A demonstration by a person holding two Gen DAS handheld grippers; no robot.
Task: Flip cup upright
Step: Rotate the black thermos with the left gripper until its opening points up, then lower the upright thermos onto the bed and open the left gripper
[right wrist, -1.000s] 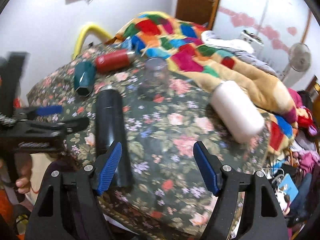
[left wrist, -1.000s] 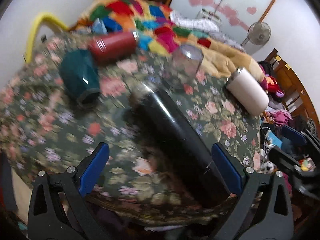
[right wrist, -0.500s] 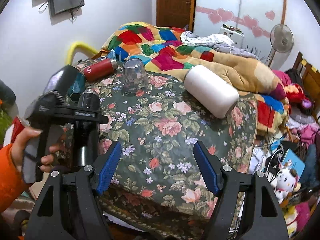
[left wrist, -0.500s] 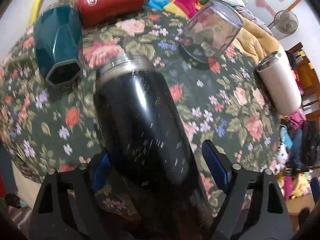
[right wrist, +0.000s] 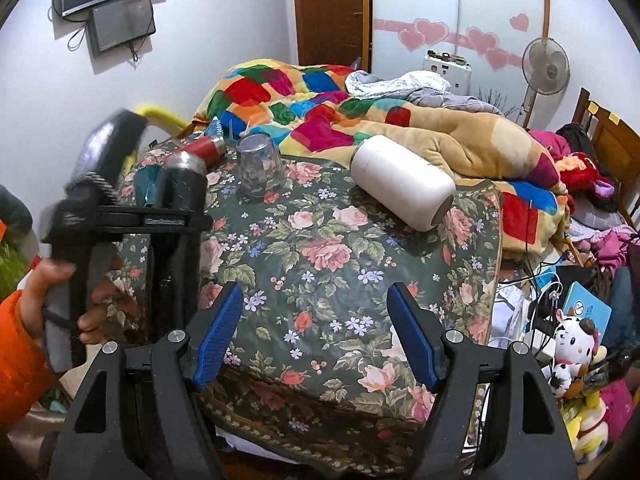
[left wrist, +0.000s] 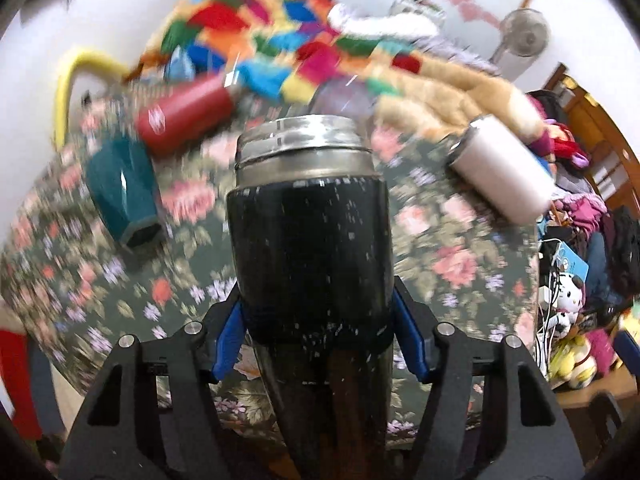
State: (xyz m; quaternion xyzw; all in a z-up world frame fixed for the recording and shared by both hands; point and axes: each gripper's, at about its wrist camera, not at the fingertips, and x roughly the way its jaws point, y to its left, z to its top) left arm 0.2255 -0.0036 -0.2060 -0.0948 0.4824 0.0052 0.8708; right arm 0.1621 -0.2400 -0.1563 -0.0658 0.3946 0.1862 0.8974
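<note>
My left gripper (left wrist: 316, 340) is shut on a black flask (left wrist: 312, 248) with a steel neck, its blue pads pressed on both sides. The flask stands nearly upright, steel end up. In the right wrist view the same flask (right wrist: 180, 200) is held at the left edge of the floral table (right wrist: 340, 264) by the left gripper (right wrist: 160, 220). My right gripper (right wrist: 316, 336) is open and empty over the table's near edge.
A white tumbler (right wrist: 400, 188) lies on its side at the back right. A clear glass (right wrist: 260, 168) stands upside down at the back. A red bottle (left wrist: 188, 112) and a teal cup (left wrist: 124, 192) lie on their sides at the left. Bedding lies behind.
My left gripper closed on the black flask and tipped it up from lying flat to nearly upright. My right gripper drew back a little and stayed open.
</note>
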